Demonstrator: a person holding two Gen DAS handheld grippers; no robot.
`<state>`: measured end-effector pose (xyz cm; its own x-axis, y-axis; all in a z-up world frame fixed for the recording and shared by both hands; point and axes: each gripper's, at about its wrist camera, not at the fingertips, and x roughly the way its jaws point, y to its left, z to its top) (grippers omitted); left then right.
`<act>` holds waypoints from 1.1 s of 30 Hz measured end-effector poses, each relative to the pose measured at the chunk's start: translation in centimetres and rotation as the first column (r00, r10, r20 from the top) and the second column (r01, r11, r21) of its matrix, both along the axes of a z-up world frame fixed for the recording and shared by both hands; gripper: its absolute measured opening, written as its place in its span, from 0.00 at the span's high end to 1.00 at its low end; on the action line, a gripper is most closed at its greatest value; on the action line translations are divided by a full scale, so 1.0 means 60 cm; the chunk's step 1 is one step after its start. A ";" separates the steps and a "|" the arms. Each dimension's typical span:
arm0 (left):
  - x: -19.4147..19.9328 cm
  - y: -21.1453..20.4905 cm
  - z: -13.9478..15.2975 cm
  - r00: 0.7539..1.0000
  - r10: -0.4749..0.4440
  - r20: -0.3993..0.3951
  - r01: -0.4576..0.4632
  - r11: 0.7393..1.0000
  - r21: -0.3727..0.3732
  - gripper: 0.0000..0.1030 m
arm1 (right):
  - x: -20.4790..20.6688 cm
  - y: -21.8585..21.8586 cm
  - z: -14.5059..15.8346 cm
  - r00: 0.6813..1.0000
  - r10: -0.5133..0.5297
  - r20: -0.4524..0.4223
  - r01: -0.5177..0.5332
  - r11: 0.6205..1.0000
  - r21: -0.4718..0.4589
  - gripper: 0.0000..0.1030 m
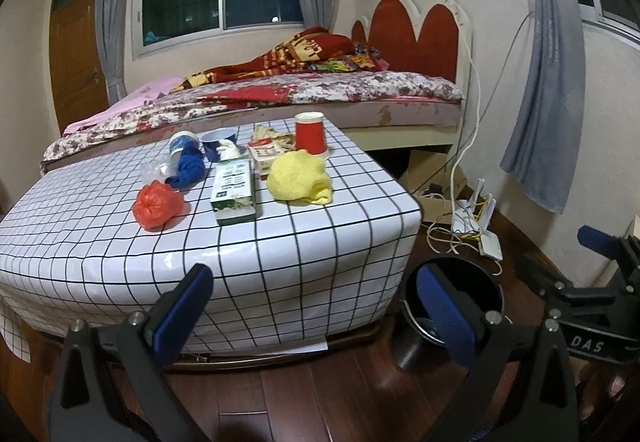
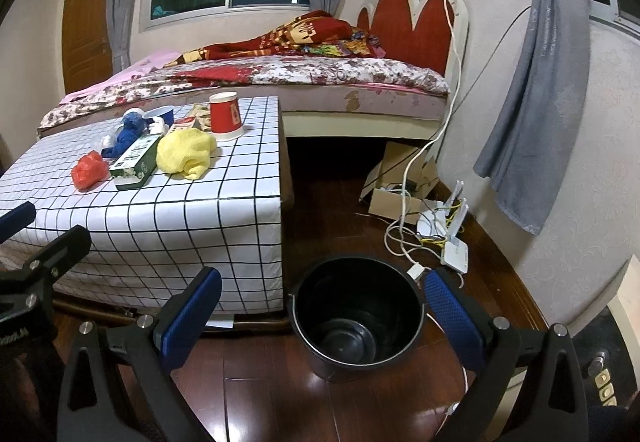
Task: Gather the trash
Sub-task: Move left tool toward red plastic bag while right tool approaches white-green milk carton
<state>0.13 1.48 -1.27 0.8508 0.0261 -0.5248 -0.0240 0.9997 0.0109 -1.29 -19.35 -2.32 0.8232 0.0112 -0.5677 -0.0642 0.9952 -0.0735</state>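
On a low table with a white grid cloth [image 1: 280, 266] [image 2: 180, 226] lies trash: a crumpled orange bag [image 1: 157, 205] [image 2: 89, 169], a green-and-white carton [image 1: 234, 189] [image 2: 136, 161], a yellow cloth [image 1: 300, 179] [image 2: 186, 153], a red paper cup upside down [image 1: 310, 132] [image 2: 225, 116], a blue cloth [image 1: 188, 165], a small red-and-white box [image 1: 266, 157] and a blue cup [image 1: 218, 141]. A black bucket [image 2: 356, 316] [image 1: 452, 306] stands empty on the floor right of the table. My left gripper [image 1: 316, 306] and right gripper [image 2: 324, 318] are both open, empty, short of the table.
Behind the table is a bed [image 1: 320, 93] with a red headboard. Cables, a cardboard box [image 2: 396, 197] and a white router [image 2: 456, 252] lie on the wooden floor by the right wall. A grey curtain [image 2: 532, 113] hangs there.
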 end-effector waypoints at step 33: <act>0.088 0.289 -0.042 0.955 0.296 -0.038 -0.297 0.953 -0.054 0.01 | 0.192 0.272 -0.008 0.925 0.376 -0.055 -0.375 0.927 0.017 0.22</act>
